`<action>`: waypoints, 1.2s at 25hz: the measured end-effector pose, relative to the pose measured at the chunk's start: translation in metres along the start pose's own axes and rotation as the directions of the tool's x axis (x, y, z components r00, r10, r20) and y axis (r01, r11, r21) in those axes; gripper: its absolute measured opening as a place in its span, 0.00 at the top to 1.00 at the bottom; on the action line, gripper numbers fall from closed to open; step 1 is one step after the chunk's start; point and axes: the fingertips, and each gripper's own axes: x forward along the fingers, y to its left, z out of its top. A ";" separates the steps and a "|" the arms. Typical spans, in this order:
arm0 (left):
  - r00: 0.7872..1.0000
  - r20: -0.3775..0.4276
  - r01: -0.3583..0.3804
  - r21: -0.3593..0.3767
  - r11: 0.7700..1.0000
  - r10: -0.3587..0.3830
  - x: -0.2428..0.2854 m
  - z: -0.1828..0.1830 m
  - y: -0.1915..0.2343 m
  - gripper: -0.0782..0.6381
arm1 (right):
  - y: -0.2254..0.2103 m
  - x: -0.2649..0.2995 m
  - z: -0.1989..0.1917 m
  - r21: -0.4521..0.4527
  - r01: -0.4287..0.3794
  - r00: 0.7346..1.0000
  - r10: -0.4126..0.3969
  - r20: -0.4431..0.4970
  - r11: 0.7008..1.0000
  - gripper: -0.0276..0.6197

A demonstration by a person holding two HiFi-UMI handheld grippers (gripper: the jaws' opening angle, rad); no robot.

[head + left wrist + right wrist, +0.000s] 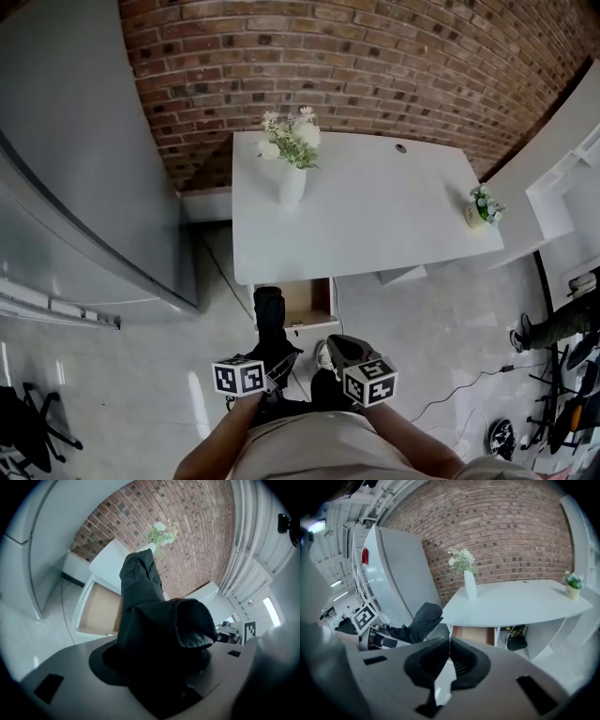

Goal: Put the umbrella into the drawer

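Head view: the left hand-held gripper (274, 361) carries a folded black fabric umbrella (269, 319), its tip by the open wooden drawer (307, 302) under the smooth white table (375, 206). Left gripper view: the jaws clamp the creased cloth. Right gripper view: the right hand-held gripper (448, 651) has its ribbed jaws together, holding nothing.

My left gripper (157, 660) clamps the black folded umbrella (140, 592), frame center, pointing up. Open drawer (98, 609) at middle left under white desk (110, 557). Flowers (161, 530), brick wall (197, 536) up top.
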 end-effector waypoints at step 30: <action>0.774 -0.275 -0.545 0.170 0.821 0.570 0.153 -0.026 0.151 0.53 | -0.140 0.025 -0.060 0.055 -0.104 0.983 0.111 -0.144 0.993 0.93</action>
